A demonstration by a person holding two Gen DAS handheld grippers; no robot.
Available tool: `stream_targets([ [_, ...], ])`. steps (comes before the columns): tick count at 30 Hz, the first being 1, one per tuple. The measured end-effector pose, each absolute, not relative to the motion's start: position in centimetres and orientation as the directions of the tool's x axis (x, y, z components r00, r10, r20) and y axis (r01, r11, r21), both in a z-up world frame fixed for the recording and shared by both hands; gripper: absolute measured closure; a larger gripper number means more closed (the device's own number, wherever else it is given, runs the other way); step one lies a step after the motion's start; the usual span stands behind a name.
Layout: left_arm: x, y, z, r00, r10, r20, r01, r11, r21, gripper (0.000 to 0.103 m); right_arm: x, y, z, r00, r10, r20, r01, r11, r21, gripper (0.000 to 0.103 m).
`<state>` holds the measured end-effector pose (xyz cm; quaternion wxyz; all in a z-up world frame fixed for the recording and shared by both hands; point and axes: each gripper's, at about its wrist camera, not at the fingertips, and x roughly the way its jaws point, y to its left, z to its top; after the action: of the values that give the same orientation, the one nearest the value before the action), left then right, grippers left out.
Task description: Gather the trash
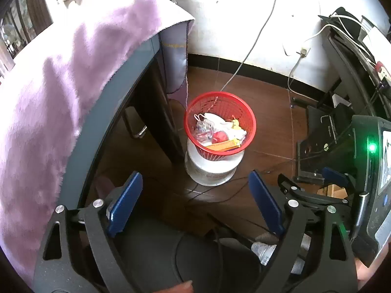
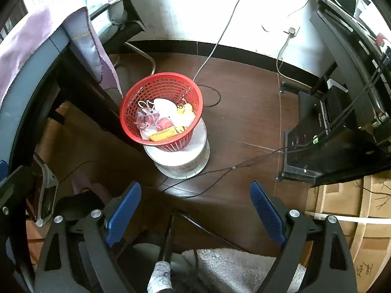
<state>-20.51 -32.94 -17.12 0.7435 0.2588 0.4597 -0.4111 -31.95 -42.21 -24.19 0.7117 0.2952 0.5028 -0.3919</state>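
Note:
A red mesh basket (image 1: 249, 119) (image 2: 129, 107) sits on an upturned white bucket (image 1: 212, 168) (image 2: 183, 161) on the brown floor. Inside lie a white mask (image 2: 163, 106), clear plastic wrap (image 2: 146, 119), a red round piece (image 1: 220, 136) and a yellow-orange box (image 1: 223, 145) (image 2: 163, 133). My left gripper (image 1: 195, 200) hangs open above the floor in front of the basket, nothing between its blue pads. My right gripper (image 2: 195, 210) is open too, empty, on the near side of the bucket. Its body shows at the right edge of the left wrist view.
A table with a purple fleecy cloth (image 1: 61, 85) (image 2: 22, 46) stands to the left, its dark leg next to the basket. Black stands and cables (image 2: 330, 127) fill the right side. Thin wires (image 2: 220, 171) cross the floor. A plastic bottle (image 2: 160, 278) and grey rug (image 2: 232, 268) lie below.

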Motion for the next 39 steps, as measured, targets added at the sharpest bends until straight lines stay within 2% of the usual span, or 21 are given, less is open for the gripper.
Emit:
stream_targets([
  [11, -20.9, -32.6, -16.9, 0.250, -0.378, -0.891, 0.857, 0.515, 0.021, 0.007, -33.1, -41.5, -23.2, 0.196, -0.299, -0.934, 0.865, 0.500, 0.021, 0.014],
  [39, -20.6, -32.1, -17.0, 0.300, -0.346, -0.889, 0.829, 0.555, 0.063, 0.007, -35.2, -39.6, -20.8, 0.190, -0.363, -0.912, 0.871, 0.492, -0.014, 0.010],
])
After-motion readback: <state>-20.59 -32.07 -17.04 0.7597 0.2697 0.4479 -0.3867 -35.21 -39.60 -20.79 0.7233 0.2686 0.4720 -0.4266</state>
